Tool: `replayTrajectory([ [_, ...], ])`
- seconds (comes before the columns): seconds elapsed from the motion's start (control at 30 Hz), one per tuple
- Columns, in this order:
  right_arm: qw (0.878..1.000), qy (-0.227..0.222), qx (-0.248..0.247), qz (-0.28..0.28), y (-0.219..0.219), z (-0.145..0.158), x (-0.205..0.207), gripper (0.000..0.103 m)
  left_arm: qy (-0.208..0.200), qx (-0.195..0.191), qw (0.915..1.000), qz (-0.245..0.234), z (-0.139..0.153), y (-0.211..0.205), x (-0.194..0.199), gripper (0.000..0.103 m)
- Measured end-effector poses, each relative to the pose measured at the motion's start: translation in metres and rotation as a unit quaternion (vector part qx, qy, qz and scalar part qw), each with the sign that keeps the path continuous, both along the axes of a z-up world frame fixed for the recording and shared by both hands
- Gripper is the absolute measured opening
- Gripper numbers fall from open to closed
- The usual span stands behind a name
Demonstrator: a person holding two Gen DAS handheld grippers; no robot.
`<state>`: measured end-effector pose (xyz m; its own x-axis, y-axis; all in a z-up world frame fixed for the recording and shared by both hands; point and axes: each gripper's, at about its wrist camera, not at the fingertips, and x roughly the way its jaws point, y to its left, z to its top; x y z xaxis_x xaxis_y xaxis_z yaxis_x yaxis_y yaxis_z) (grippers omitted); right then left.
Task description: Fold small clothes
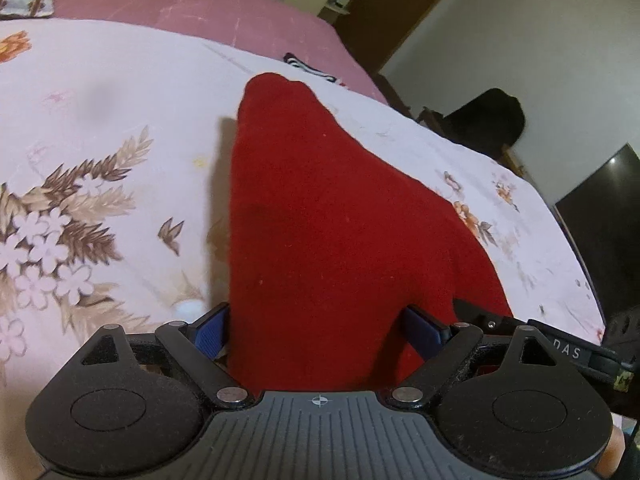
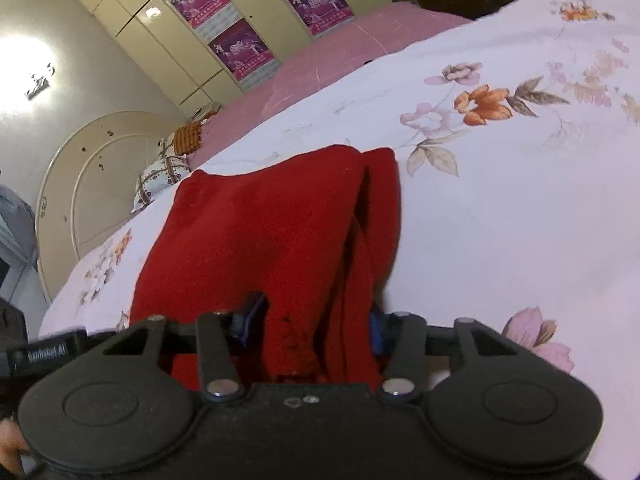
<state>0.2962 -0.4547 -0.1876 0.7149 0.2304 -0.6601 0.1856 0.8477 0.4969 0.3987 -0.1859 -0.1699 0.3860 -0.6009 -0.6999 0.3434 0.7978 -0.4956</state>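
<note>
A red knit garment (image 1: pixel 320 216) lies over the white floral bedsheet (image 1: pixel 100 120) and runs back between the jaws of my left gripper (image 1: pixel 316 328), which is shut on its near edge. The blue pads (image 1: pixel 210 334) press it from both sides. In the right wrist view the same red garment (image 2: pixel 272 224) shows folded, with a doubled layer along its right side. My right gripper (image 2: pixel 316 320) is shut on its near edge, with a blue pad (image 2: pixel 250 316) on either side. Both grippers hold the cloth slightly raised off the bed.
A pink bedspread (image 1: pixel 224 8) lies beyond the white sheet. A black-and-white striped item (image 1: pixel 308 66) rests at the far edge. A patterned pillow (image 2: pixel 160 176) and headboard (image 2: pixel 92 184) stand at the bed's end. A wardrobe with purple posters (image 2: pixel 240 52) lines the wall. The other gripper's body (image 1: pixel 572 350) is close on the right.
</note>
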Motion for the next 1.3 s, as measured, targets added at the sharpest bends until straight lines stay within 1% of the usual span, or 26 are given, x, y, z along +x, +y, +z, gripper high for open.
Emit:
replayTrajectory([
  [0.07, 1.0, 0.0, 0.007, 0.0, -0.003, -0.002, 0.001, 0.045, -0.004, -0.006, 1.0, 0.005, -0.001, -0.001, -0.001, 0.086],
  [0.13, 1.0, -0.003, 0.011, -0.005, -0.002, -0.001, 0.001, 0.038, -0.007, -0.013, 0.9998, 0.015, 0.001, 0.0, -0.005, 0.07],
  [0.17, 1.0, -0.006, 0.005, -0.007, 0.001, 0.002, -0.001, 0.037, -0.009, -0.017, 0.9996, 0.022, 0.003, 0.002, -0.007, 0.066],
  [0.2, 1.0, -0.012, -0.009, -0.007, 0.007, 0.006, -0.002, 0.036, -0.01, -0.02, 0.9994, 0.027, 0.005, 0.005, -0.009, 0.059],
  [0.23, 1.0, -0.018, -0.02, -0.006, 0.012, 0.011, -0.003, 0.036, -0.009, -0.026, 0.9991, 0.032, 0.007, 0.009, -0.01, 0.054],
  [0.27, 0.999, -0.023, -0.021, -0.006, 0.014, 0.015, -0.004, 0.035, -0.01, -0.03, 0.9989, 0.036, 0.01, 0.013, -0.01, 0.052],
  [0.37, 0.999, -0.041, -0.013, -0.002, 0.021, 0.03, -0.007, 0.035, -0.022, -0.026, 0.9984, 0.045, 0.023, 0.021, -0.016, 0.051],
  [0.47, 0.998, -0.053, -0.012, 0.012, 0.038, 0.046, -0.006, 0.035, -0.031, -0.032, 0.9972, 0.06, 0.037, 0.046, -0.02, 0.051],
  [0.57, 0.998, -0.064, 0.005, 0.026, 0.059, 0.057, -0.003, 0.035, -0.046, -0.017, 0.9965, 0.068, 0.053, 0.079, -0.022, 0.051],
  [0.67, 0.996, -0.068, 0.013, 0.047, 0.092, 0.061, 0.004, 0.035, -0.061, 0.004, 0.9947, 0.082, 0.062, 0.12, -0.025, 0.051],
  [0.8, 0.995, -0.067, 0.028, 0.074, 0.146, 0.057, 0.02, 0.035, -0.072, 0.028, 0.9922, 0.098, 0.062, 0.179, -0.023, 0.051],
  [0.87, 0.994, -0.061, 0.036, 0.078, 0.171, 0.051, 0.029, 0.035, -0.073, 0.04, 0.9908, 0.106, 0.058, 0.207, -0.019, 0.051],
  [0.93, 0.994, -0.057, 0.034, 0.084, 0.196, 0.045, 0.039, 0.035, -0.073, 0.049, 0.9897, 0.113, 0.049, 0.23, -0.012, 0.051],
  [1.03, 0.994, -0.048, 0.026, 0.092, 0.228, 0.032, 0.054, 0.035, -0.066, 0.059, 0.9883, 0.123, 0.026, 0.255, 0.001, 0.052],
  [1.07, 0.994, -0.045, 0.021, 0.093, 0.236, 0.029, 0.059, 0.035, -0.064, 0.068, 0.9876, 0.126, 0.016, 0.261, 0.002, 0.058],
  [1.1, 0.995, -0.039, 0.017, 0.095, 0.244, 0.024, 0.063, 0.036, -0.064, 0.071, 0.9868, 0.131, 0.008, 0.265, 0.003, 0.071],
  [1.13, 0.995, -0.032, 0.011, 0.095, 0.249, 0.019, 0.067, 0.038, -0.072, 0.078, 0.9851, 0.135, 0.001, 0.268, 0.001, 0.084],
  [1.17, 0.996, -0.031, -0.006, 0.088, 0.251, 0.015, 0.068, 0.038, -0.081, 0.087, 0.9835, 0.137, -0.003, 0.269, -0.002, 0.088],
  [1.2, 0.996, -0.029, -0.016, 0.084, 0.252, 0.011, 0.068, 0.04, -0.084, 0.09, 0.9832, 0.135, -0.003, 0.27, -0.003, 0.091],
  [1.3, 0.997, -0.022, -0.011, 0.075, 0.242, 0.001, 0.069, 0.044, -0.089, 0.094, 0.9827, 0.133, 0.002, 0.273, -0.009, 0.091],
])
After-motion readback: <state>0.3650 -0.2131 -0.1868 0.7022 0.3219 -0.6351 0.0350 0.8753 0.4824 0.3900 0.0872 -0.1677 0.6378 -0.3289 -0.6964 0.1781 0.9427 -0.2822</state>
